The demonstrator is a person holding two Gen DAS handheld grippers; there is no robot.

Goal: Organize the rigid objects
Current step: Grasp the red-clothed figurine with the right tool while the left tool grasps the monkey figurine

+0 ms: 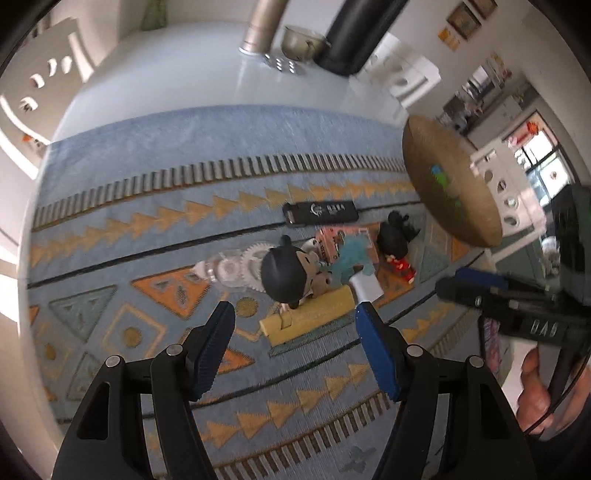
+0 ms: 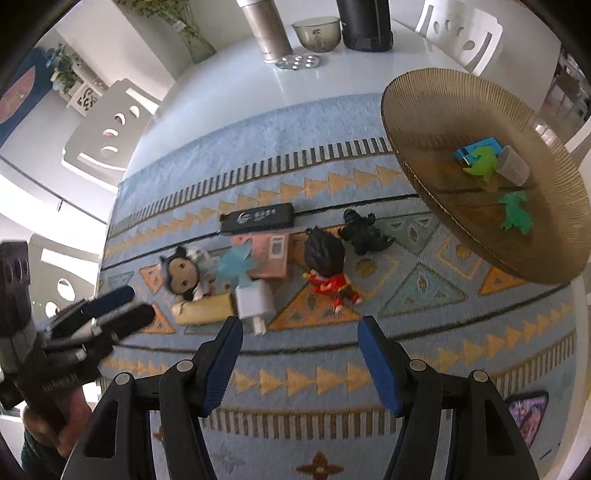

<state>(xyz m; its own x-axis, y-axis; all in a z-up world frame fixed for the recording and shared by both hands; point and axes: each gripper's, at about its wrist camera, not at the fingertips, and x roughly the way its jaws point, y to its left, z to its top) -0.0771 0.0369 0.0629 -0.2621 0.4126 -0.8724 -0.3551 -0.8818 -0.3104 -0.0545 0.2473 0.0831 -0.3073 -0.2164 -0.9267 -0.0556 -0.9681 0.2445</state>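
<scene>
Small items lie clustered on a patterned blue rug (image 1: 147, 177): a black-haired doll (image 1: 284, 273), a yellow block (image 1: 310, 314), a white charger (image 1: 365, 286), a teal dinosaur (image 1: 349, 254), a pink box (image 1: 343, 240), a black stick-shaped device (image 1: 319, 212) and a red-clad figure (image 2: 328, 273). My left gripper (image 1: 294, 308) hangs open just above the yellow block, with nothing between its pads. My right gripper (image 2: 300, 323) stands open over the rug, with the charger (image 2: 255, 301) and the red-clad figure just ahead of it. A brown ribbed plate (image 2: 443, 110) holds two green dinosaurs (image 2: 480, 162).
A black dinosaur (image 2: 364, 230) lies beside the plate, and clear gears (image 1: 236, 267) sit left of the doll. At the table's far edge stand a metal flask (image 2: 266, 29), a glass cup (image 2: 317, 31) and a black bottle (image 2: 365, 26). White chairs surround the table.
</scene>
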